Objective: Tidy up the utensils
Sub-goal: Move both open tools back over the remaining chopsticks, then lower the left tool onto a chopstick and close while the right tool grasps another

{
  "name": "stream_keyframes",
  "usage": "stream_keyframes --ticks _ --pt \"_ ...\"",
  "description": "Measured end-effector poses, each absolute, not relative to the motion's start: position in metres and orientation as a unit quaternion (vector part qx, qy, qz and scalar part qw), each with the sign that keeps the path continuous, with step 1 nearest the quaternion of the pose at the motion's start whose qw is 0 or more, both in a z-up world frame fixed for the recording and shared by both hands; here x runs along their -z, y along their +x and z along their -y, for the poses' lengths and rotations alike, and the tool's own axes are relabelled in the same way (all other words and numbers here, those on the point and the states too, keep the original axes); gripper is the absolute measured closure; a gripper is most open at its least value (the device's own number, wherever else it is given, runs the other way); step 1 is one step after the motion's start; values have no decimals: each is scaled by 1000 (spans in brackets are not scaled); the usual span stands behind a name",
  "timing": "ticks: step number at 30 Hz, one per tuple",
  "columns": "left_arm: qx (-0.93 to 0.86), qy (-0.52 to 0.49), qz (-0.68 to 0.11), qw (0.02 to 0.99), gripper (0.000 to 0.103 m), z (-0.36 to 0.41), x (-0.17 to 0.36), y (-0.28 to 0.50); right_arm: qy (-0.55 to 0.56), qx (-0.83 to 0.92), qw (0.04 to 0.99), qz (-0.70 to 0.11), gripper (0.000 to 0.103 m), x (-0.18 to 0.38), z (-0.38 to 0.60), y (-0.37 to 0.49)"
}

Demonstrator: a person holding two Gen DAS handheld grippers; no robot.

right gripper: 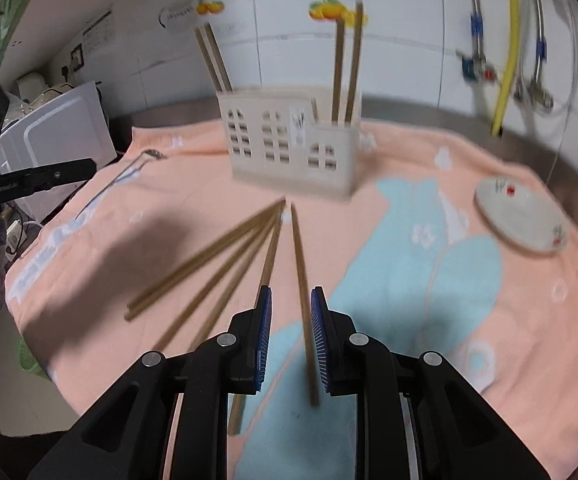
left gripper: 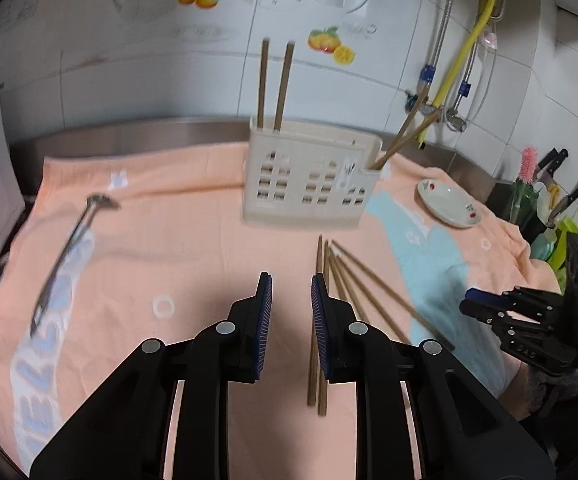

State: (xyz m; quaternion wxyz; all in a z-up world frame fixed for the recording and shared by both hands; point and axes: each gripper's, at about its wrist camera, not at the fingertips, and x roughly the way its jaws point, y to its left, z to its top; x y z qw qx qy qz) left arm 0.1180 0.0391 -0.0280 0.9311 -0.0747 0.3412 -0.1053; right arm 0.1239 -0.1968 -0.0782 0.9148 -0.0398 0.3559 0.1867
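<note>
Black two-finger left gripper (left gripper: 291, 280) hovers with blue pads slightly apart and nothing between them, over the near edge of the peach towel-covered counter (left gripper: 193, 248). Toward the towel's left edge lies a metal utensil (left gripper: 69, 256). Loose brown wooden chopsticks (right gripper: 225, 264) fan out mid-towel before the cream slotted plastic utensil holder (right gripper: 289, 144), which holds upright chopsticks. Right gripper (right gripper: 291, 292) likewise gapes slightly, empty, above one chopstick. A white dish (right gripper: 525, 216) sits near the right edge.
</note>
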Motion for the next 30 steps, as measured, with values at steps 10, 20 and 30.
stream_keyframes --ticks 10,20,30 --pt "92 -92 -368 921 83 -49 58 111 -36 -180 901 -393 83 119 200 133" --pt "89 -98 -377 916 83 -52 66 112 -46 -176 897 -403 83 131 193 147" --pt "91 -106 -387 912 83 -54 74 113 -57 -171 894 -409 90 137 191 153"
